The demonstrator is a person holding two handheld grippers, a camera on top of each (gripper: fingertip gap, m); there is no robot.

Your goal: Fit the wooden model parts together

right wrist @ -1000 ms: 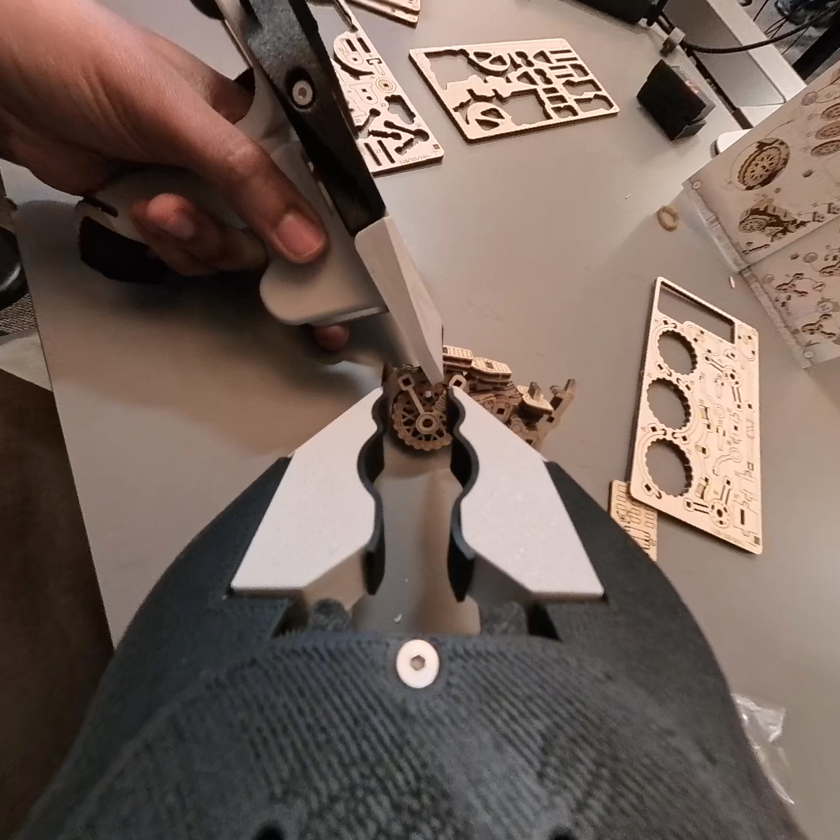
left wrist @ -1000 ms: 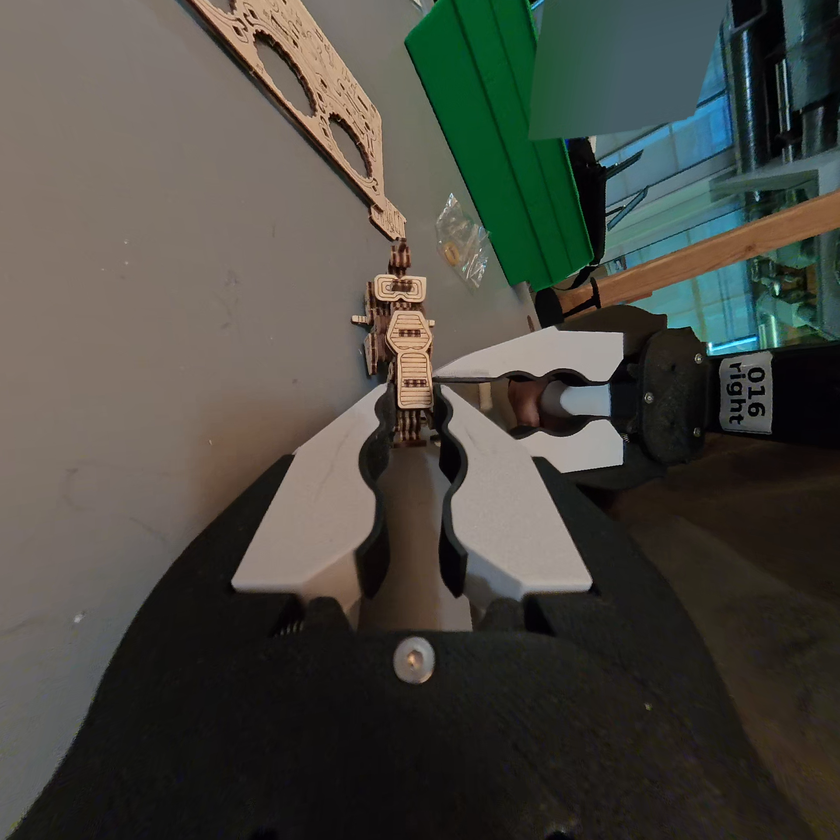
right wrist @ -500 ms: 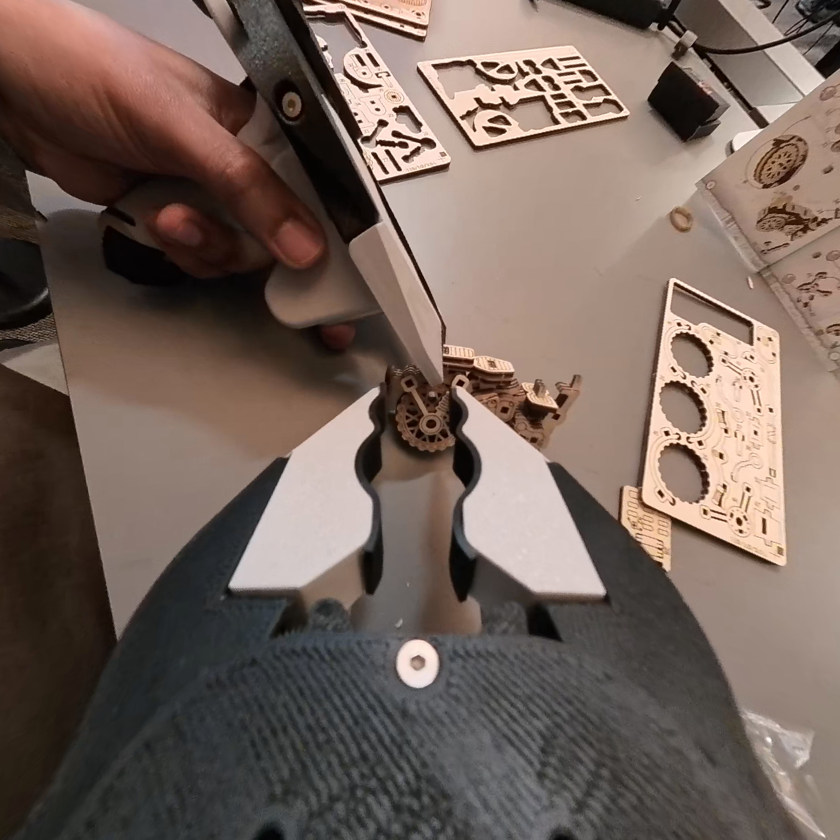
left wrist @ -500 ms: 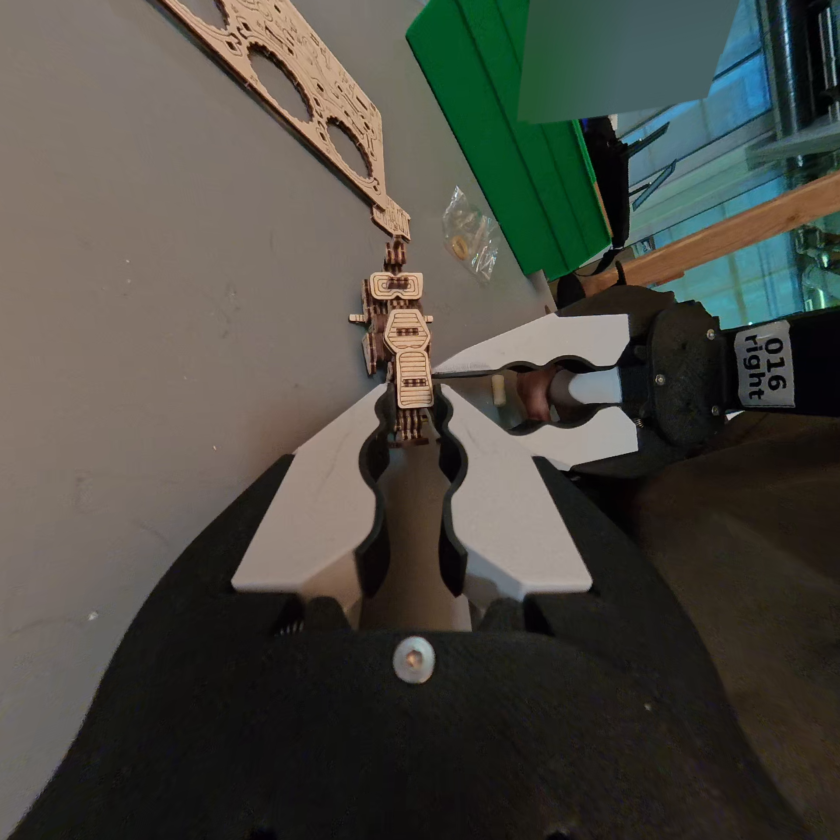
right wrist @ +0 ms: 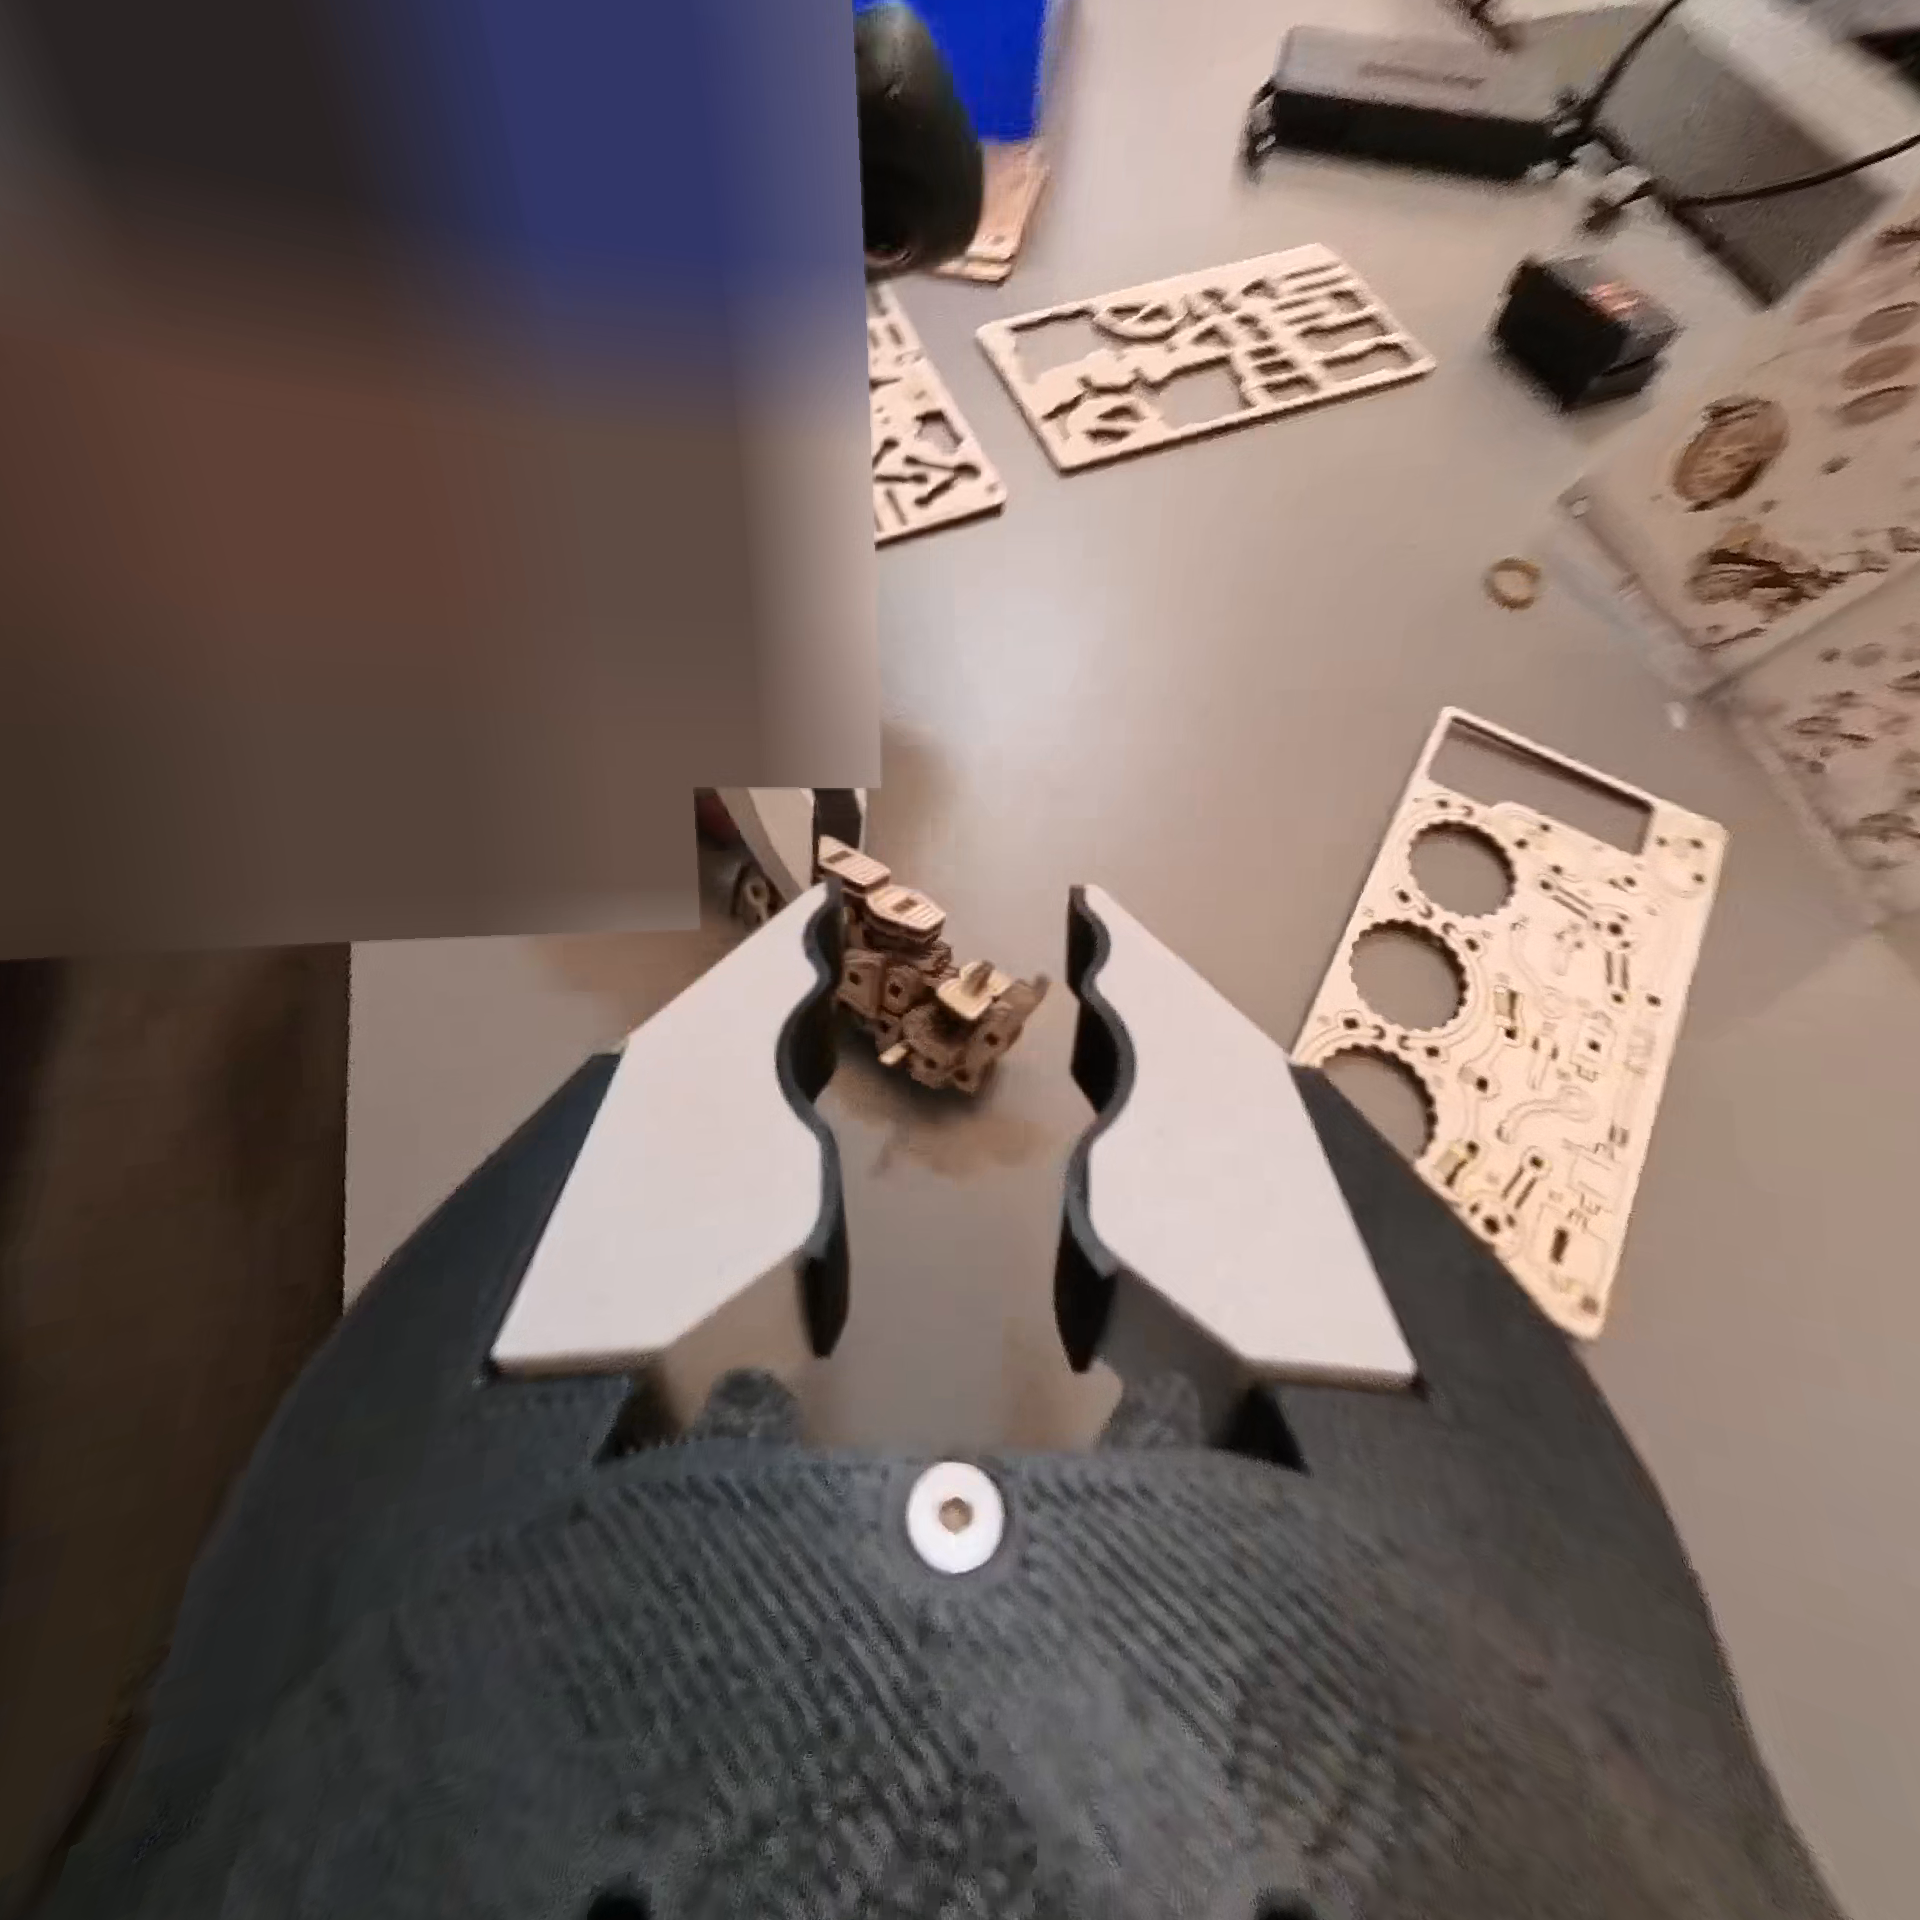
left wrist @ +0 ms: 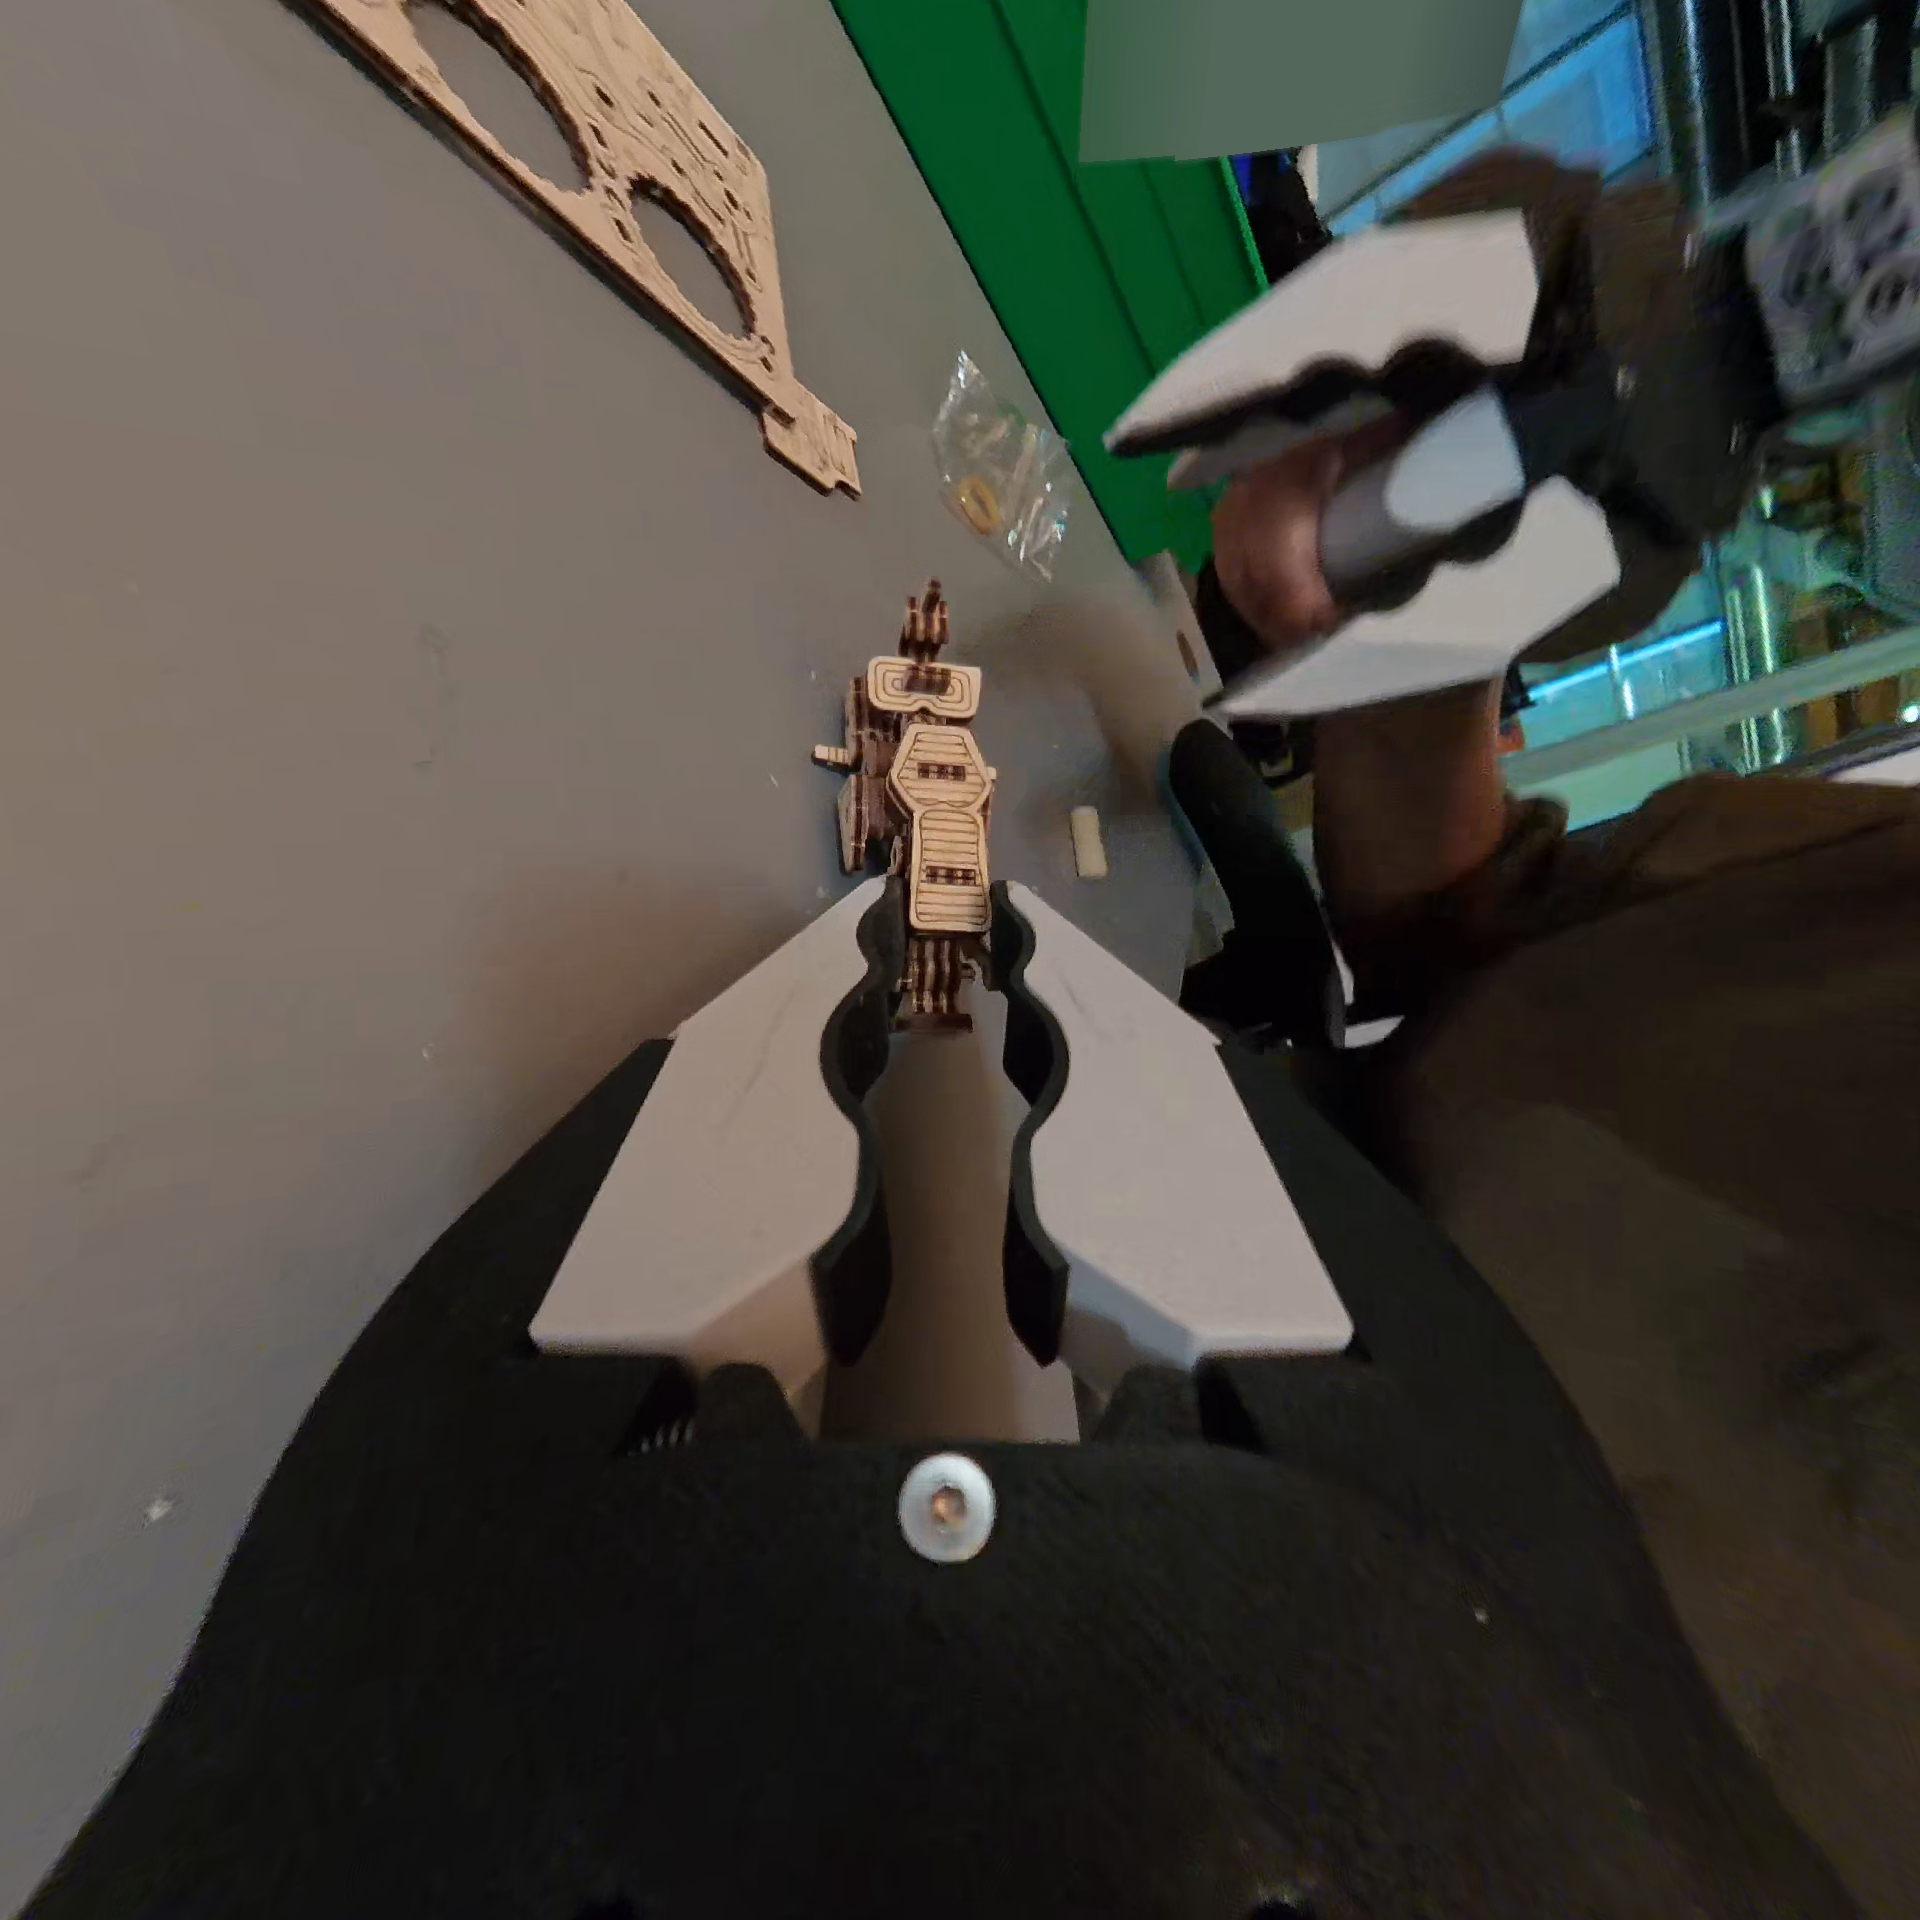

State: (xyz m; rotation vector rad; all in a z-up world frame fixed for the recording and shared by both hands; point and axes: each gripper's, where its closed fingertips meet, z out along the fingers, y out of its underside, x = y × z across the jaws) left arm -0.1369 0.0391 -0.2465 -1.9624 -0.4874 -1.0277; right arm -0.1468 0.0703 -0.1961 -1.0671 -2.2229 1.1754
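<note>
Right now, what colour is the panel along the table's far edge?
Bright green, with lengthwise ridges; it shows best in the left wrist view.

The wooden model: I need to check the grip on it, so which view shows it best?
The left wrist view: the wooden model sits sharp and centred, the left gripper shut on its near end. The right wrist view shows it blurred, partly behind a finger of the open right gripper.

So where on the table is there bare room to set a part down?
Bare grey table lies between the model, the slotted sheet and the three-hole sheet. The far right is crowded with printed pages and a black box.
</note>
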